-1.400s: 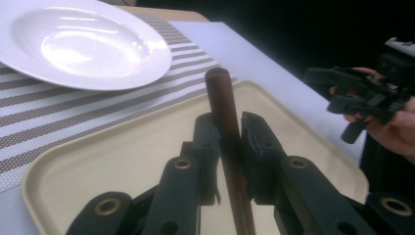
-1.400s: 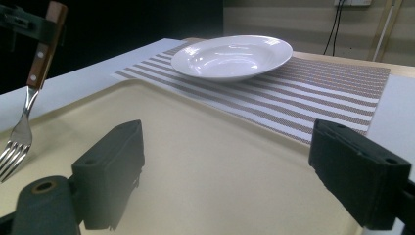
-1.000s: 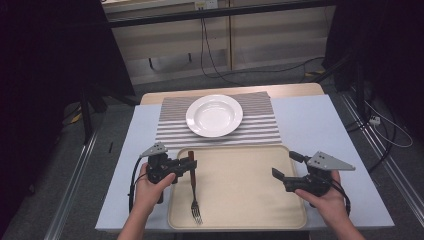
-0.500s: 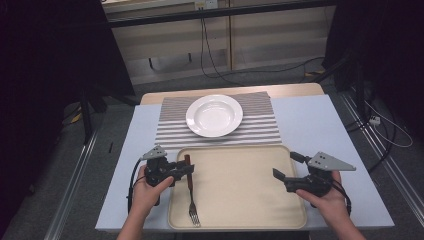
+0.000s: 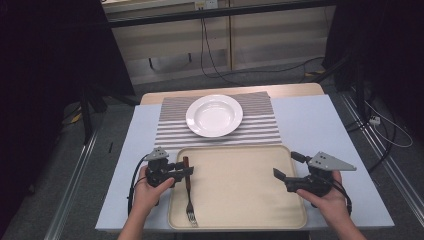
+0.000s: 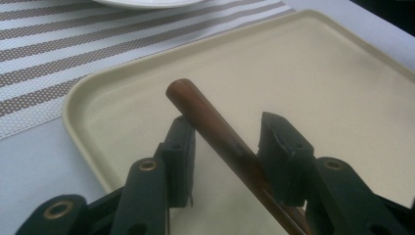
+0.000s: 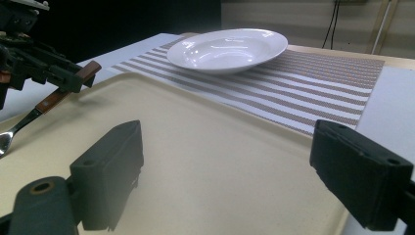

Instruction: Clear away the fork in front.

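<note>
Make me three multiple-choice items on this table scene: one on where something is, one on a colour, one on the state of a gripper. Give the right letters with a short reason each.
1. Where does the fork lie?
A. On the plate
B. At the left side of the tray
C. On the floor

2. What colour is the plate?
A. White
B. Red
C. Black

3. How do the jaws of the right gripper stand?
A. Clamped on the fork
B. Closed on the plate's rim
C. Wide apart with nothing between them

Answers: 1 B, the high view shows the fork along the tray's left edge, its brown handle between the left gripper's jaws. 2 A, the plate is plain white on the striped mat. 3 C, the right gripper view shows bare tray between its jaws.
</note>
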